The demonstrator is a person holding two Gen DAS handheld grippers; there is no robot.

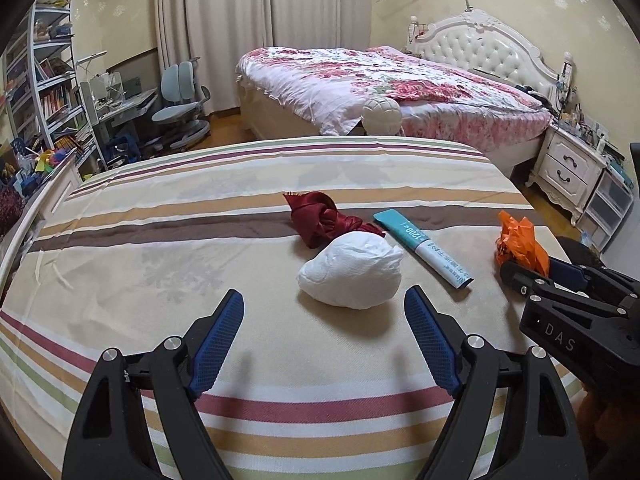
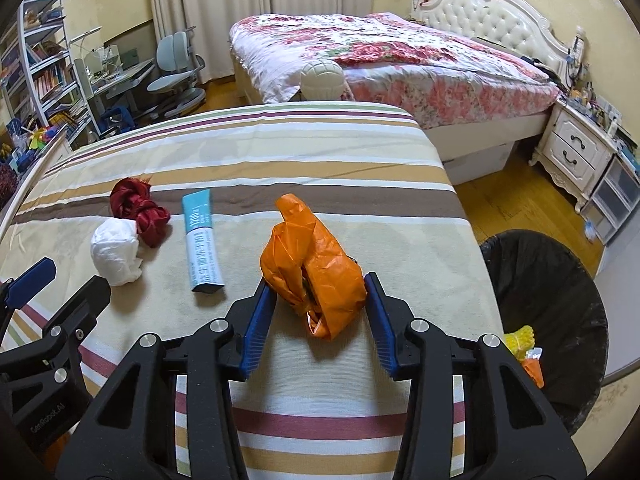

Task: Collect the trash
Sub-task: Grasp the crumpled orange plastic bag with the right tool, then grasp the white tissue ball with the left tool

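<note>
On the striped bed (image 2: 360,216): four pieces of trash
Orange bag (image 2: 316,268): one, between right tongs (image 2: 320,312), pads touching its sides
White wad (image 1: 352,272): one, ahead of wide-open, empty left tongs (image 1: 324,336)
Red cloth (image 1: 324,220): one
Blue tube (image 1: 424,248): one
Black bin (image 2: 560,280): one, beside bed, holding yellow and orange scraps (image 2: 524,348)

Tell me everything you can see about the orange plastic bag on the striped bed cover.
The orange plastic bag is thin, glossy, crumpled film, bunched into an uneven lump with one twisted end pointing up and away. It lies on the striped bed cover near its right edge, right of the teal packet. It sits between the blue pads of the right tongs, which touch or nearly touch its sides. What it contains cannot be seen.
</note>
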